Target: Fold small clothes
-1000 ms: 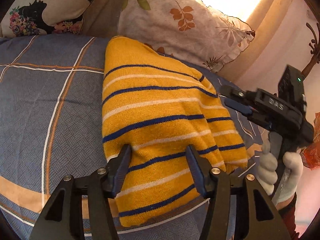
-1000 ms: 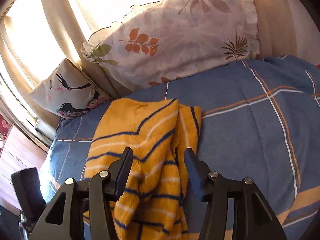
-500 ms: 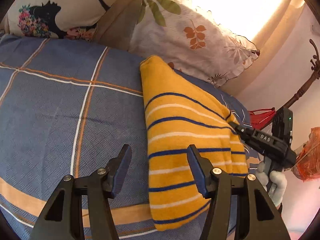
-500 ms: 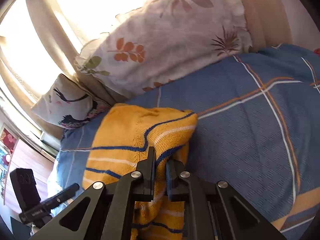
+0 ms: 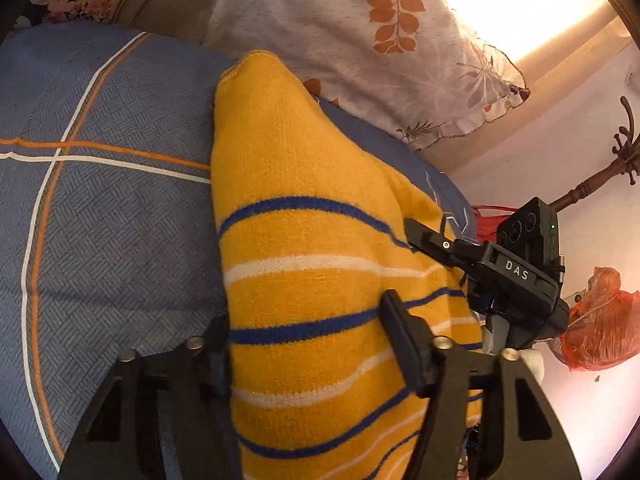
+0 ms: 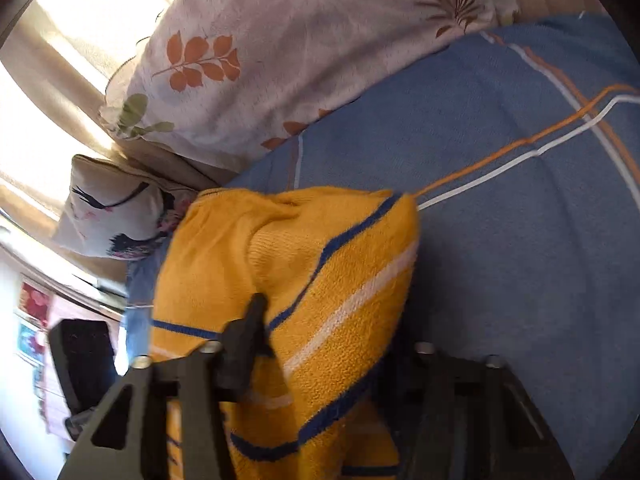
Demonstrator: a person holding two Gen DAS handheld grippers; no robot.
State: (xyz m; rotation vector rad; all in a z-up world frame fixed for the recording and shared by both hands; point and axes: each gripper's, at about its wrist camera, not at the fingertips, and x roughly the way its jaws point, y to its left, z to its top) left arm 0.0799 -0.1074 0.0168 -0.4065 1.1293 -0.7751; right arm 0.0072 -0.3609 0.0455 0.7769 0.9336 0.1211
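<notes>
A yellow knit garment [image 5: 304, 264] with blue and white stripes lies folded lengthwise on the blue bedspread [image 5: 100, 232]. My left gripper [image 5: 308, 320] is open, its fingers straddling the garment's near end. My right gripper [image 5: 416, 232] reaches in from the right onto the garment's right edge. In the right wrist view the garment [image 6: 320, 264] bulges between the spread jaws of the right gripper [image 6: 320, 320]; its right finger is hidden by cloth.
A floral pillow [image 5: 360, 52] and a bird-print cushion [image 6: 116, 216] lie at the bed's head. A wooden coat stand [image 5: 592, 184] and an orange bag [image 5: 600, 320] stand to the right, off the bed.
My right gripper was shut on the garment half a second ago; its jaws now stand apart. The left gripper has moved right and forward over the garment's near end.
</notes>
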